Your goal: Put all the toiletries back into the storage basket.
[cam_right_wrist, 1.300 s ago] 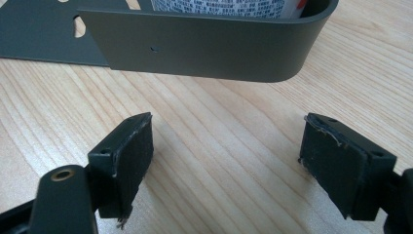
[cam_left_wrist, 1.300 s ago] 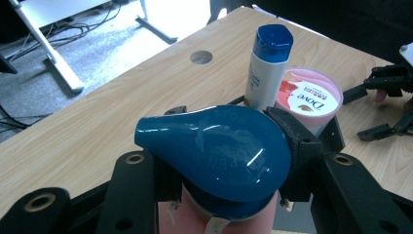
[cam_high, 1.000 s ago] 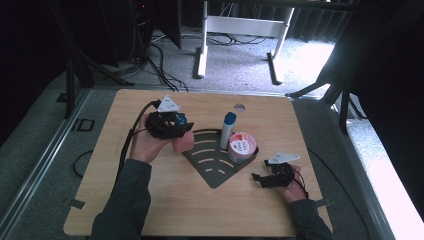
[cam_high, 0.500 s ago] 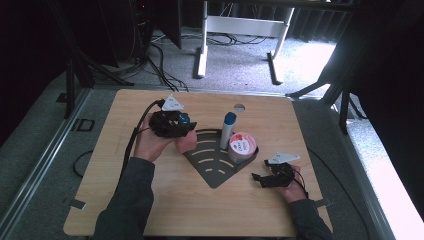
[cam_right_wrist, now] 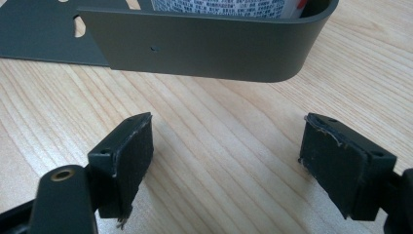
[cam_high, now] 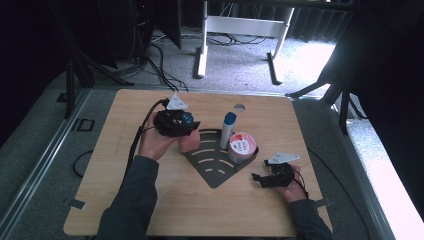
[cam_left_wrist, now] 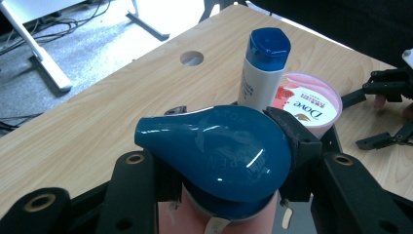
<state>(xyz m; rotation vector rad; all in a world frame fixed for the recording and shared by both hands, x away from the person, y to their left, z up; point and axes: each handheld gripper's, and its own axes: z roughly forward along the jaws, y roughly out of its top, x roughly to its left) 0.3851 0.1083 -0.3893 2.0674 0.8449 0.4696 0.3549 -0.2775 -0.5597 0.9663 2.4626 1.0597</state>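
Nearest, the right gripper (cam_high: 264, 178) rests on the table (cam_high: 125, 200), jaws apart and empty. Farther left, the left gripper (cam_left_wrist: 229, 161) is clamped on a blue-capped bottle (cam_left_wrist: 214, 151), probably light, stiff and slippery, best gripped below its glossy cap.

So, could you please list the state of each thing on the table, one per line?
Blue-capped pink bottle: clamped in the left hand-held gripper, above the table.
White bottle: upright on the rack, cap shut.
Pink tub: on the rack, lid on.
Grey rack: flat on the table.
Right hand-held gripper: open, empty.
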